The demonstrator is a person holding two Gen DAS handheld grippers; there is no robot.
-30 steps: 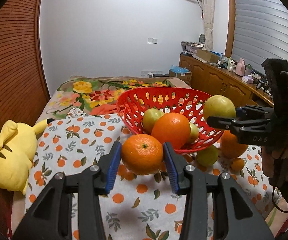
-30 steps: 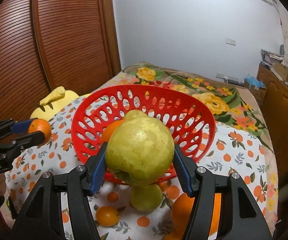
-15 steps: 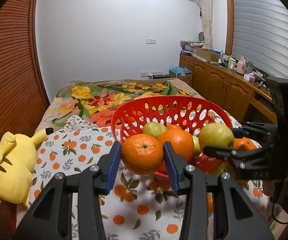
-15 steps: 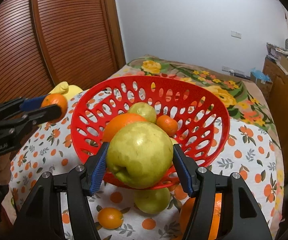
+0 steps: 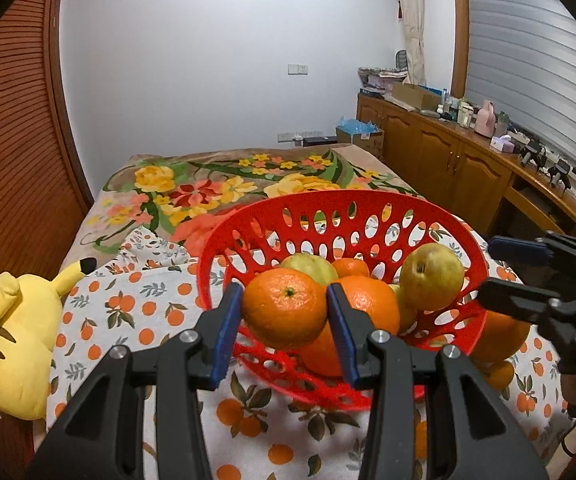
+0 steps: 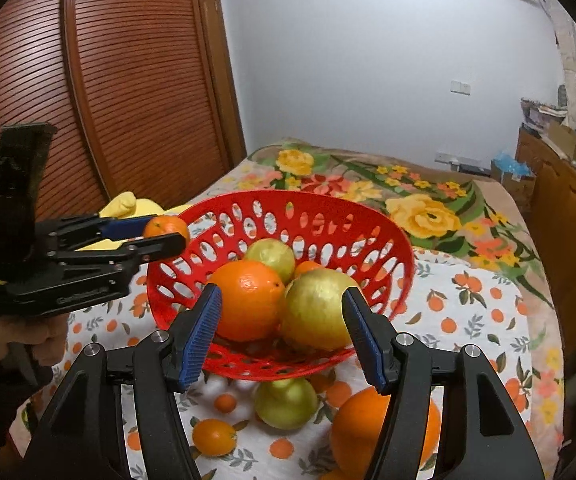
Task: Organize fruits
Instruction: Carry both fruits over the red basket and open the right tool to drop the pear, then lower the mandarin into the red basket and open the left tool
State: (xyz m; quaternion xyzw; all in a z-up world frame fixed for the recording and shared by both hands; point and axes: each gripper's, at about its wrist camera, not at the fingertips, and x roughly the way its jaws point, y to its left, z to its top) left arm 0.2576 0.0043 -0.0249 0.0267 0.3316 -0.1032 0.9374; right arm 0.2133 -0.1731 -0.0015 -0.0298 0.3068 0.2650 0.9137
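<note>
An orange (image 5: pixel 284 308) is clamped in the left gripper (image 5: pixel 284 320) just over the near rim of the basket (image 5: pixel 368 208); release into it is judged to be next. The right gripper (image 6: pixel 284 320) is spread apart around a pear (image 6: pixel 316 310) resting in the basket beside a larger orange (image 6: pixel 248 300), a second pear and a small orange; more fruit is left on the cloth (image 6: pixel 468 320) before it

basket (image 5: pixel 368 216): glossy perforated plastic | tablecloth (image 5: pixel 136 312): matt printed cloth

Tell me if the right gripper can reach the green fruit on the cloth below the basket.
Probably yes: the right gripper is open and the green fruit lies just beneath it, though the red basket partly overhangs.
</note>
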